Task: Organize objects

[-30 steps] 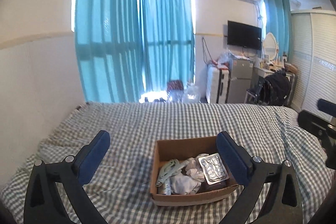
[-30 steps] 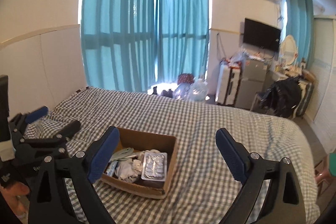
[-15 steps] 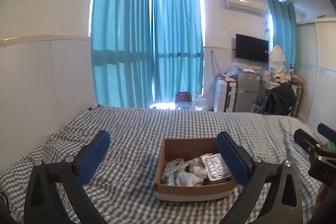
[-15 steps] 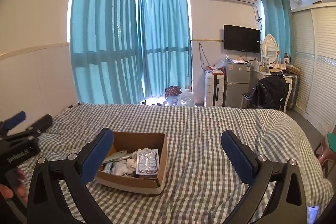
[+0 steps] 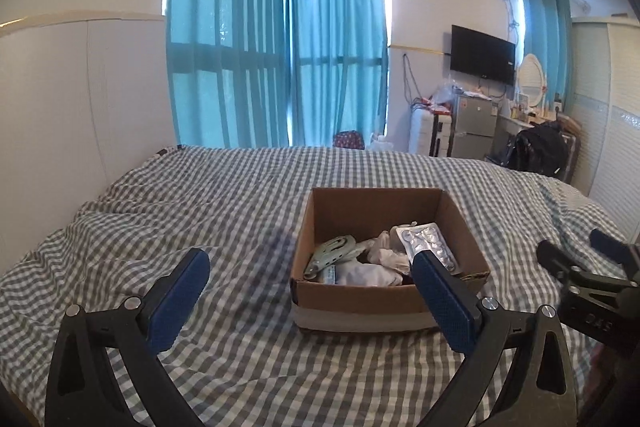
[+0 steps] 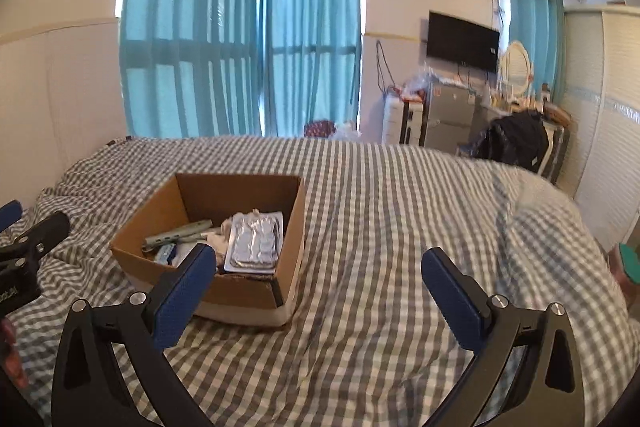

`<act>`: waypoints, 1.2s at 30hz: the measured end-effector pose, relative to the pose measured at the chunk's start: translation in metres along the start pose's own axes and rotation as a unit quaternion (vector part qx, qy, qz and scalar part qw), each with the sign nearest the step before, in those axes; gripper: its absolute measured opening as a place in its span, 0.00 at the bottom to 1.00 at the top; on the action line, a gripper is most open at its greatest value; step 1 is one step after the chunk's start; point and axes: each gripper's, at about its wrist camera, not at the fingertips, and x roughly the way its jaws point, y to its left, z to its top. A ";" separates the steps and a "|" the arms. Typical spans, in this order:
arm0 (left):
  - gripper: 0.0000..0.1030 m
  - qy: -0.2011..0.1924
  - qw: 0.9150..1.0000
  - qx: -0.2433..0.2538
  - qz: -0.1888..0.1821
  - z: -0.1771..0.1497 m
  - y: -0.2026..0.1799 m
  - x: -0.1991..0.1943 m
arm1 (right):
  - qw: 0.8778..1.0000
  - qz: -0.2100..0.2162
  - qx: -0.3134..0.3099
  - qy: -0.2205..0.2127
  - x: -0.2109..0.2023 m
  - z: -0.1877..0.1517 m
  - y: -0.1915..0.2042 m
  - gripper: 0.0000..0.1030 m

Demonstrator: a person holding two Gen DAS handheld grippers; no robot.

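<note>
An open cardboard box [image 5: 360,297] sits on the checked bed; it also shows in the right wrist view [image 6: 240,293]. Inside lie a silver blister pack [image 5: 428,241] [image 6: 256,239], a pale green tool [image 5: 330,253] [image 6: 176,233], white crumpled cloth [image 5: 368,273] and a small blue-labelled item [image 6: 164,253]. My left gripper [image 5: 310,275] is open and empty, just short of the box's near left side. My right gripper [image 6: 318,269] is open and empty, just right of the box's near corner. Each gripper shows at the edge of the other's view.
The grey-and-white checked bedspread [image 5: 200,211] covers the whole bed, with folds at the left. A white wall panel [image 5: 80,99] runs along the left. Blue curtains [image 5: 280,47], a small fridge [image 5: 474,127], a TV [image 5: 482,55] and a wardrobe [image 5: 608,115] stand beyond.
Both grippers have moved closer to the box and lowered; the box looks larger in both views. Both stay open.
</note>
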 end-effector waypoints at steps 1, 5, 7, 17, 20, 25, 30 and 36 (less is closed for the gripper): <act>1.00 -0.003 1.000 -0.001 -0.001 0.000 0.001 -0.002 | 1.000 0.001 0.003 0.002 0.001 0.000 -0.001 1.00; 1.00 -0.002 1.000 -0.008 -0.003 0.004 0.004 -0.005 | 1.000 -0.002 -0.001 0.005 0.000 0.002 0.003 1.00; 1.00 -0.003 1.000 -0.008 -0.005 0.006 0.003 -0.006 | 1.000 -0.003 -0.008 0.004 -0.003 0.003 0.005 1.00; 1.00 -0.001 1.000 -0.009 -0.011 0.009 0.004 -0.010 | 1.000 -0.002 -0.012 0.009 -0.010 0.009 0.010 1.00; 1.00 -0.001 1.000 -0.009 -0.014 0.008 0.003 -0.010 | 1.000 0.003 -0.012 0.003 -0.013 0.011 0.012 1.00; 1.00 0.001 1.000 -0.009 -0.013 0.008 0.003 -0.010 | 1.000 0.000 -0.016 0.005 -0.011 0.011 0.015 1.00; 1.00 0.002 1.000 -0.007 -0.011 0.008 0.002 -0.010 | 1.000 0.001 -0.012 0.009 -0.009 0.010 0.014 1.00; 1.00 0.002 1.000 -0.004 -0.009 0.008 0.001 -0.011 | 1.000 -0.002 -0.012 0.011 -0.009 0.009 0.014 1.00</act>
